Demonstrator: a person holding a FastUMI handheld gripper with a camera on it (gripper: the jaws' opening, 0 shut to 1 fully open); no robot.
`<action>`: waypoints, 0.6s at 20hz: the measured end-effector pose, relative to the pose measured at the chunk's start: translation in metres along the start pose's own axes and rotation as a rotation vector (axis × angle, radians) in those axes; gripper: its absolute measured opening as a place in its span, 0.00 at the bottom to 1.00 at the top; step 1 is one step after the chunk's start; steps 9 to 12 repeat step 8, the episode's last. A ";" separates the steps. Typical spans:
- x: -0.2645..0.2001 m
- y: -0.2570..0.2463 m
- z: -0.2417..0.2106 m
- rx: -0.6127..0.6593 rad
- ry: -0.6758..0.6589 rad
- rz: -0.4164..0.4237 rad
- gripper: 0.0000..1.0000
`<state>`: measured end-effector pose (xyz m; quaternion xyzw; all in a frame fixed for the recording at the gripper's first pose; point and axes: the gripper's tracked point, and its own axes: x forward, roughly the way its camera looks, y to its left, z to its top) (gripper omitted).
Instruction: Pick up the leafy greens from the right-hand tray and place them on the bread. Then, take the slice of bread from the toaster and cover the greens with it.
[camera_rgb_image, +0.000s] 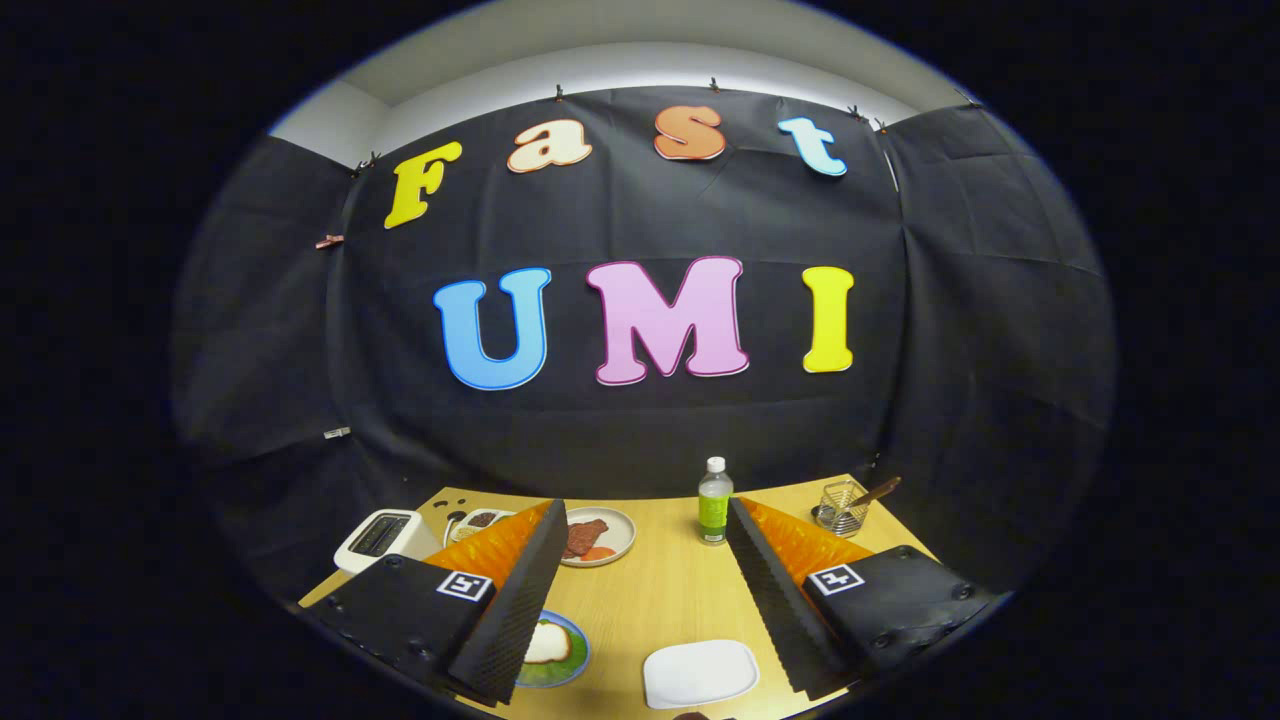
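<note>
Two fingers of the gripper (645, 590) stand spread wide, grasping nothing, above the bench (670, 600). Bread (547, 643) lies on a plate (572, 660) beside the left finger; toaster (377, 538) occupies the far-left corner; bottle (714, 502) stands at the far edge

We see our gripper (645, 590) as two wedge-shaped fingers, spread wide apart with nothing between them. Each finger's inner face is ribbed in fine saw-tooth ridges. Behind each sits a flat housing with rounded corners and small round screws along its edge. Each housing carries a square white-bordered marker, at ten o'clock on the left one, at eleven on the right.
</note>
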<state>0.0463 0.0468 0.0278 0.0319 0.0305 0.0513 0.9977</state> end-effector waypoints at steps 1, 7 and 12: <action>-0.006 -0.014 0.002 -0.004 -0.003 -0.018 0.98; -0.019 -0.082 -0.004 0.010 0.027 -0.065 0.98; -0.018 -0.090 -0.004 0.013 0.030 -0.064 0.98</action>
